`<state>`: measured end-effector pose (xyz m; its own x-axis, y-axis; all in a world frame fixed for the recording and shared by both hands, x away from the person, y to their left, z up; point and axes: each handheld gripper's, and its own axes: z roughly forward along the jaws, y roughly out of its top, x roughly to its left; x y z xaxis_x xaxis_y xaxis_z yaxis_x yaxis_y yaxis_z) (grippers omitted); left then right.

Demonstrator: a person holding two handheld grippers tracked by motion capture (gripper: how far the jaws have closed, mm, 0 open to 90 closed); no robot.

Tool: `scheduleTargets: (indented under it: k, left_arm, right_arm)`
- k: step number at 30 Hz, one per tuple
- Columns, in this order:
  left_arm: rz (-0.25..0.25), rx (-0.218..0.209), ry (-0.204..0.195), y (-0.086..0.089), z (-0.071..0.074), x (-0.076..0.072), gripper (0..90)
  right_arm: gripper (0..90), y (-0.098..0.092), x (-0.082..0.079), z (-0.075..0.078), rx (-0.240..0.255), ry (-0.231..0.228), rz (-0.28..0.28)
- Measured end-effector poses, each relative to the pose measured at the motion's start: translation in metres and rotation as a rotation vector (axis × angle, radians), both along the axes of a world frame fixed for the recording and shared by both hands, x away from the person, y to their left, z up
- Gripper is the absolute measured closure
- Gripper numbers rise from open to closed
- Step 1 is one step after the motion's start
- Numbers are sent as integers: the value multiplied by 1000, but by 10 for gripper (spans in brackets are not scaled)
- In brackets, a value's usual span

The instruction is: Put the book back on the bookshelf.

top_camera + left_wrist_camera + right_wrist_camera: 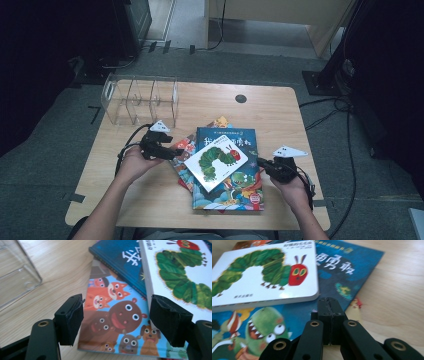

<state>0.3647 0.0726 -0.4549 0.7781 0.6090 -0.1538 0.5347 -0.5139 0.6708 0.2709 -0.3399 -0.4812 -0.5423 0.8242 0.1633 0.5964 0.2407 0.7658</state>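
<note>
Two grippers flank the caterpillar book: left gripper wide open, right gripper closed empty; next, likely gripping its left edge.

The high view is looking dim, its corners sinking into black. Both gripper views are showing brighter, soft light, and the caterpillar book is blurring slightly.

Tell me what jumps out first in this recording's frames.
The white caterpillar board book lies askew on top of a pile of picture books, directly on the blue dinosaur book, mid-table. The left tongs stand open at the pile's left edge; the right tongs are shut at its right.
</note>
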Motion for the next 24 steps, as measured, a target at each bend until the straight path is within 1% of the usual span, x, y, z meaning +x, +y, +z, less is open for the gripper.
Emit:
scheduleTargets:
  k: [2,3,4,5,7,8,9,11,12,15,18,19,20,21,23,24]
  left_arm:
    - [-5,-18,15,-1,0,2,287]
    - [-5,-18,15,-1,0,2,287]
    - [-3,-26,23,-2,-1,2,287]
    - [-14,-17,36,-3,0,4,285]
    - [-15,-9,33,-4,0,5,280]
    - [-24,-4,31,-5,1,5,280]
    - [-29,-12,46,-7,1,5,280]
    - [-36,-11,52,-9,0,5,280]
    - [-51,1,57,-11,0,4,278]
    - [-64,9,56,-14,0,2,270]
    - [-77,14,66,-16,-1,0,270]
    - [-77,14,66,-16,-1,0,270]
    - [-81,25,63,-16,-1,-1,271]
    - [-83,32,68,-17,-1,-3,271]
    - [-89,36,69,-17,-1,-5,271]
    - [-89,37,69,-17,-1,-6,271]
  right_arm:
    - [899,3,-2,-2,-5,7,26]
    - [899,3,-2,-2,-5,7,26]
    - [899,7,-3,-4,-9,17,46]
    - [899,8,-3,-4,-10,18,49]
    - [899,9,-4,-5,-10,21,55]
    - [899,11,-5,-6,-15,29,65]
    - [899,11,-4,-7,-14,29,69]
    - [899,13,-5,-8,-14,37,73]
    - [899,15,-4,-10,-19,35,90]
    - [899,19,-1,-10,-16,29,101]
    - [899,23,1,-11,-13,27,111]
    - [899,24,2,-11,-14,22,114]
    - [899,26,3,-11,-12,20,118]
    - [899,28,4,-12,-10,18,122]
    - [899,31,6,-12,-12,8,132]
    - [899,33,7,-13,-9,1,128]
